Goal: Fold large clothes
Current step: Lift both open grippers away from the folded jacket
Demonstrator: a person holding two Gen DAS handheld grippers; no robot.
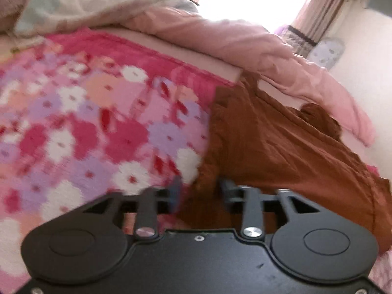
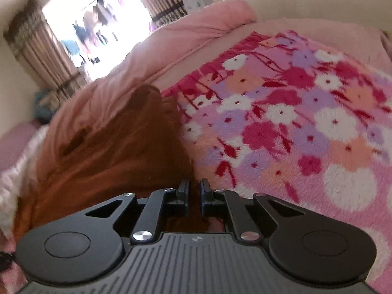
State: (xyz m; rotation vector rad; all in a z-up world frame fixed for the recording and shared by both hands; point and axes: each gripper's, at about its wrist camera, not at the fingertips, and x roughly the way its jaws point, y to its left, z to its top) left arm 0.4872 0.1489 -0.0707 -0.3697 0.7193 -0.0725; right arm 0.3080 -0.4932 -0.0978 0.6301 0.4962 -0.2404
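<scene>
Evidently a fold is under way, both tools working along one near edge of the brown garment (image 1: 281, 152); I judge the step to be gripping that edge before carrying it across, though both views are smeared by motion. Nearest in the left wrist view, the left gripper (image 1: 199, 191) has its fingers spread, a wide gap between them with brown cloth lying in it; whether the pads press the fabric I cannot tell. In the right wrist view the right gripper (image 2: 194, 191) has its fingers drawn nearly together, a narrow slot between them filled with brown cloth; it looks pinched, though blur leaves some doubt. The garment lies rumpled on the floral blanket (image 1: 85, 122), stretching away from the tools toward the far pink quilt (image 1: 257, 46); beyond that, curtains (image 2: 44, 49) frame a bright window (image 2: 98, 24). The next move likely calls for the left fingers to close on the edge; then both should lift together, keeping the cloth taut.
</scene>
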